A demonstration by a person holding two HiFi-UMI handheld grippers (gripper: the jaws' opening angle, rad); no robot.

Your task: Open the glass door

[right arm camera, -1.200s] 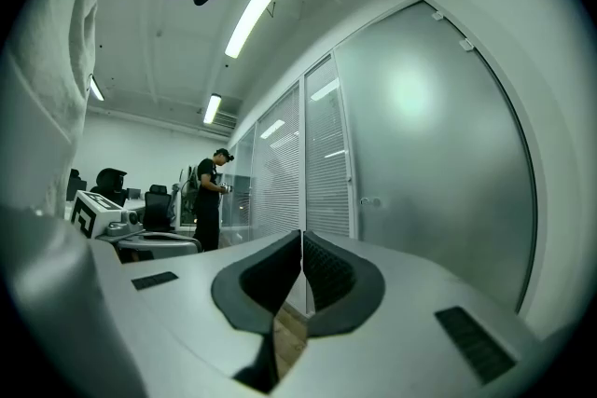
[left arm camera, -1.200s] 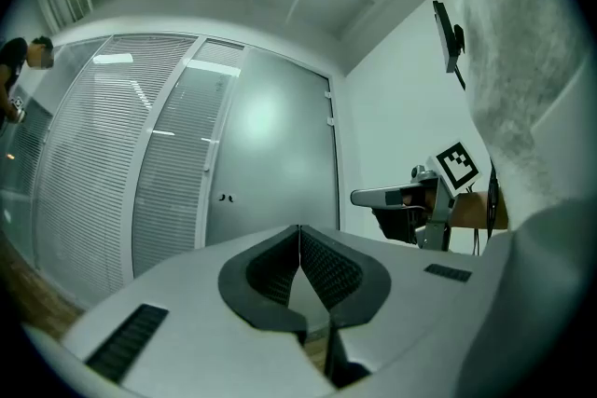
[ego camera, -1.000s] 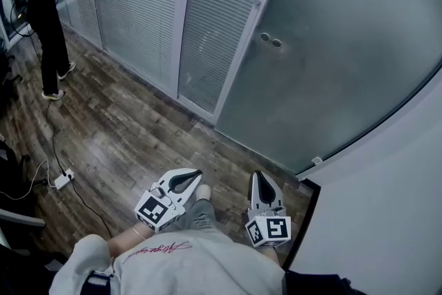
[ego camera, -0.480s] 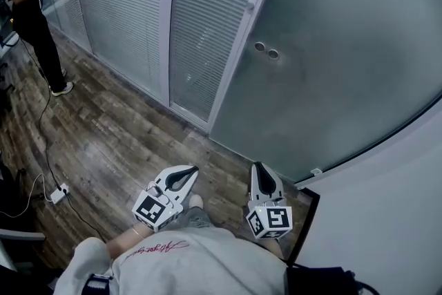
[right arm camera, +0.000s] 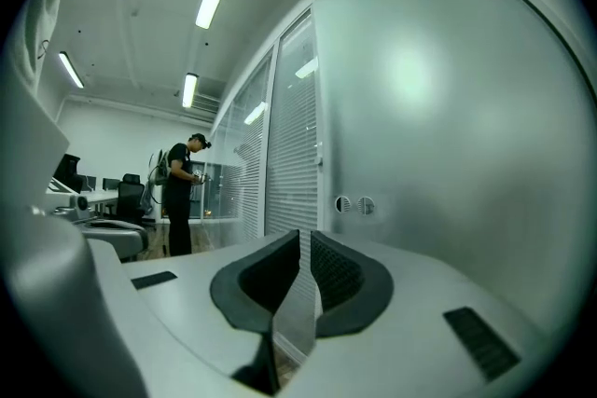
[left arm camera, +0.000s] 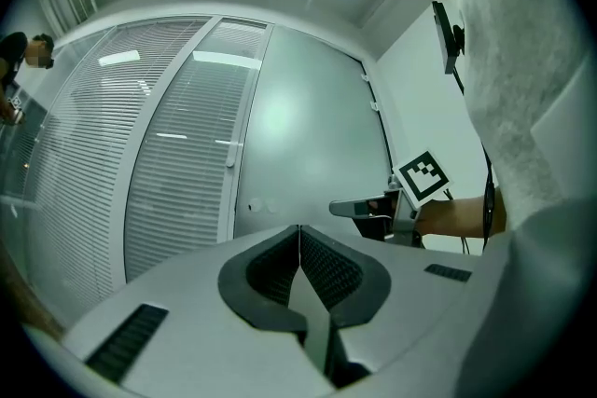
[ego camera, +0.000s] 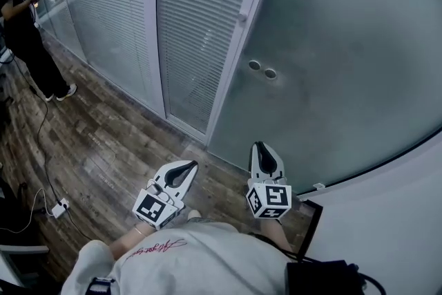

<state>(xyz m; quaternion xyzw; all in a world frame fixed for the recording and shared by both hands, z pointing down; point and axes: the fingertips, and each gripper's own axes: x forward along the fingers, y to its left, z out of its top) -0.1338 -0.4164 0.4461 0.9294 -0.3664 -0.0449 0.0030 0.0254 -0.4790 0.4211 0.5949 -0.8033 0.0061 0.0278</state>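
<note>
The frosted glass door (ego camera: 345, 59) stands closed ahead, with two small round fittings (ego camera: 262, 70) near its left edge, beside a pale frame post (ego camera: 238, 45). My left gripper (ego camera: 185, 167) is held level, short of the door and left of it, jaws shut on nothing. My right gripper (ego camera: 266, 147) points at the door below the fittings, also shut and empty, with a gap to the glass. The left gripper view shows its pads together (left arm camera: 298, 230), the door (left arm camera: 308, 126) and the right gripper (left arm camera: 343, 208). The right gripper view shows the fittings (right arm camera: 354, 205) just above its shut tips (right arm camera: 300, 234).
Glass panels with blinds (ego camera: 186, 17) run left of the door. A white wall (ego camera: 394, 217) stands at the right. A person (ego camera: 24, 31) stands far left on the wooden floor (ego camera: 103, 141). A power strip and cable (ego camera: 59, 206) lie nearby. Desks and chairs (right arm camera: 103, 219) stand behind.
Both grippers have moved forward toward the door, the right one most. The door and its fittings sit closer in the head view; the standing person has slid toward the left edge.
</note>
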